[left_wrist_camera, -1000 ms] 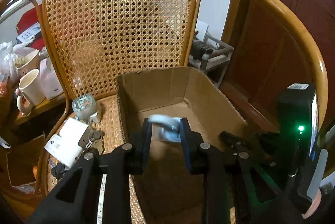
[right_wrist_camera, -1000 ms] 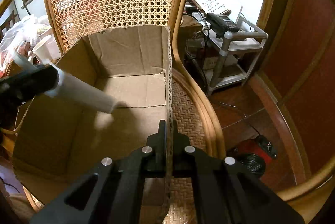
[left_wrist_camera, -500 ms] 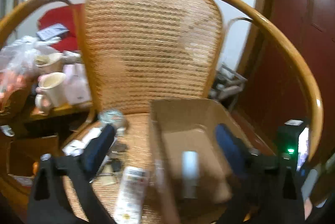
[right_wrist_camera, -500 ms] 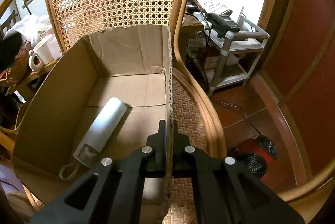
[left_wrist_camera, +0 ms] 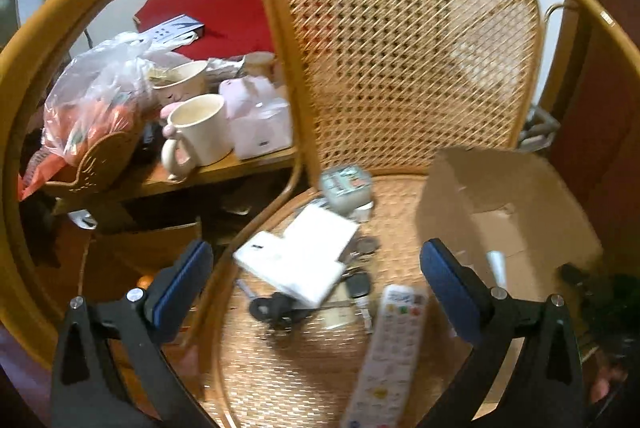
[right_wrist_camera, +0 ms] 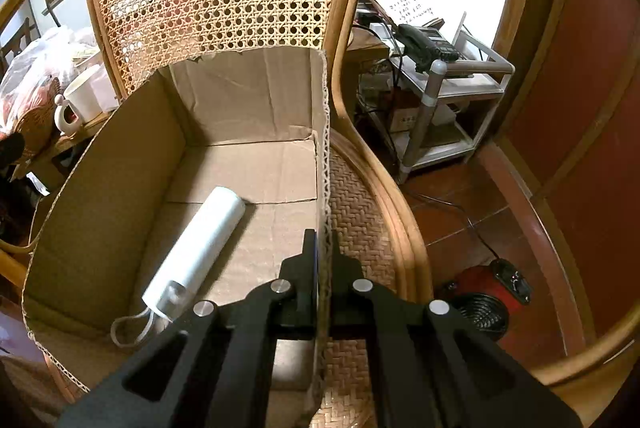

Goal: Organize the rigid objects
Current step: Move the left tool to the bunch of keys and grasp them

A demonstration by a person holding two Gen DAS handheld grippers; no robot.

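The white cylinder [right_wrist_camera: 196,252] now lies released inside the cardboard box [right_wrist_camera: 120,164]. The left gripper [left_wrist_camera: 316,284], spread wide and empty, has swung over the seat's clutter; the right gripper [right_wrist_camera: 323,248] pinches the box's right wall.

left wrist view: motion-blurred throughout. remote control [left_wrist_camera: 386,356] ran off the bottom edge, its button labels unreadable. small dark items [left_wrist_camera: 276,308] beside the white box [left_wrist_camera: 298,262] were too smeared to identify. cardboard box [left_wrist_camera: 508,212] was cut by the right gripper's finger. right wrist view: the box's near corner [right_wrist_camera: 292,368] lay hidden behind gripper arms.
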